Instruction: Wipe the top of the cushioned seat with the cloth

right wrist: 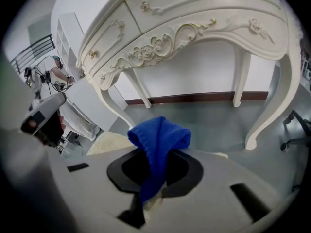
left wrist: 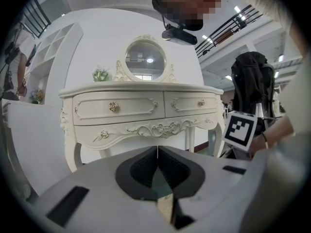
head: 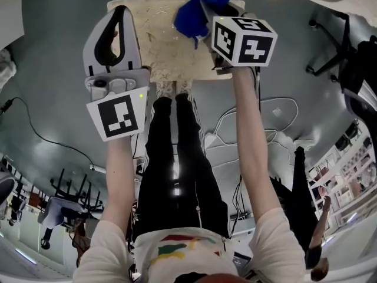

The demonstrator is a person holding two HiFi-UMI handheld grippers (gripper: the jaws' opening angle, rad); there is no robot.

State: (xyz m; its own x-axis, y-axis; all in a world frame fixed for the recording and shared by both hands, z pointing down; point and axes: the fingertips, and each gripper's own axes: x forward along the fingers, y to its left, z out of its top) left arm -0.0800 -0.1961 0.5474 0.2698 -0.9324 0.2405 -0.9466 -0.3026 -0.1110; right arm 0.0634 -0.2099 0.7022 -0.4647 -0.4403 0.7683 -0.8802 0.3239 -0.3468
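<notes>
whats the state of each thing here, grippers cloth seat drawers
left gripper, shut, nothing between the jaws
right gripper, shut on the cloth
cloth, bunched, pinched between the right jaws, free end sticking out past them
cushioned seat, under both grippers, top mostly bare; whether the cloth touches it cannot be told
dressing table drawers, both closed
</notes>
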